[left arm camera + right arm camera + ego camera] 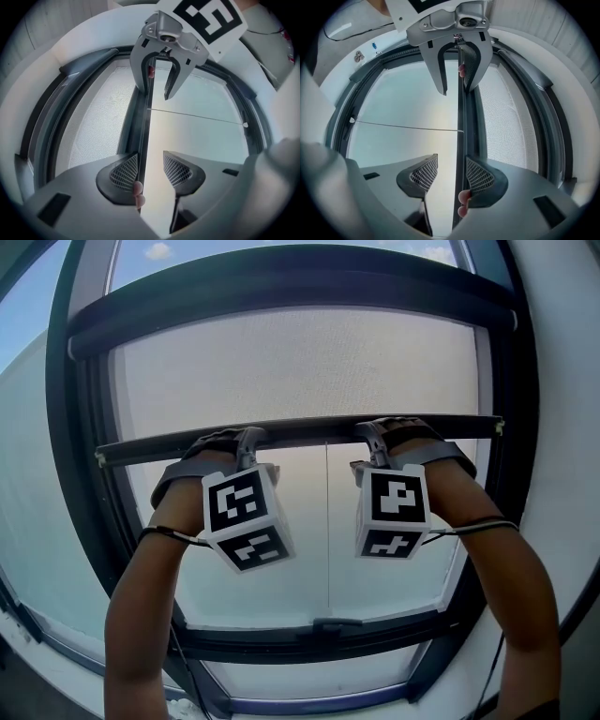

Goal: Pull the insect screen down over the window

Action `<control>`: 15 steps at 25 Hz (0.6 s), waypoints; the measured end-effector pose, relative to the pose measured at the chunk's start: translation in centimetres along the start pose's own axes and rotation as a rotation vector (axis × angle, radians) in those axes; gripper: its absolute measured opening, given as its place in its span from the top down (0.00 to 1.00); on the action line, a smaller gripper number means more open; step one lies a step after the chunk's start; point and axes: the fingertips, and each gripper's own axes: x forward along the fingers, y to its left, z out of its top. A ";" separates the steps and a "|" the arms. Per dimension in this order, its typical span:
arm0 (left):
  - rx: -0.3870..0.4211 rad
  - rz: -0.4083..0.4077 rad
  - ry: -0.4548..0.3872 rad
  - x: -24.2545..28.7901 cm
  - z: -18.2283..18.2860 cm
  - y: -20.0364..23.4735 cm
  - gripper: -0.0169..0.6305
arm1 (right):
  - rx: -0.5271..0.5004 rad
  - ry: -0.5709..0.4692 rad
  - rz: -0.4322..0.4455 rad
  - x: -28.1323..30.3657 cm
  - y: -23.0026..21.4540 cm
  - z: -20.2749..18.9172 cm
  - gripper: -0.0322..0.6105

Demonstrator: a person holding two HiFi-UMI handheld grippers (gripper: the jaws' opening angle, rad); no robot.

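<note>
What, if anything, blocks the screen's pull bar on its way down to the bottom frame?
Nothing visible does. Below the pull bar only a thin cord runs straight down to the bottom frame.

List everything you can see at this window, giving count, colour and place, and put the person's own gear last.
Frame: one, dark, round the window.
Housing: one, dark, across the top.
Screen: one, pale grey mesh, from housing down to bar.
Bar: one, dark, level across mid-window.
Cord: one, thin, hanging from the bar's middle.
Left gripper: one, grey, jaws apart astride the bar.
Right gripper: one, grey, jaws apart astride the bar.
Cubes: two, black-and-white, one per gripper.
Arms: two, bare, reaching up from below.
</note>
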 end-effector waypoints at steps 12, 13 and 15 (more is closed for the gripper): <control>0.023 -0.139 0.000 0.1 -0.4 -5.5 0.72 | 0.003 -0.004 0.083 0.0 5.2 0.0 0.66; 0.027 -0.143 0.000 0.1 -0.5 -6.1 0.72 | 0.004 -0.006 0.086 -0.1 5.9 0.0 0.66; 0.030 -0.152 -0.001 0.1 -0.5 -7.4 0.72 | 0.007 -0.008 0.094 -0.2 7.2 0.0 0.66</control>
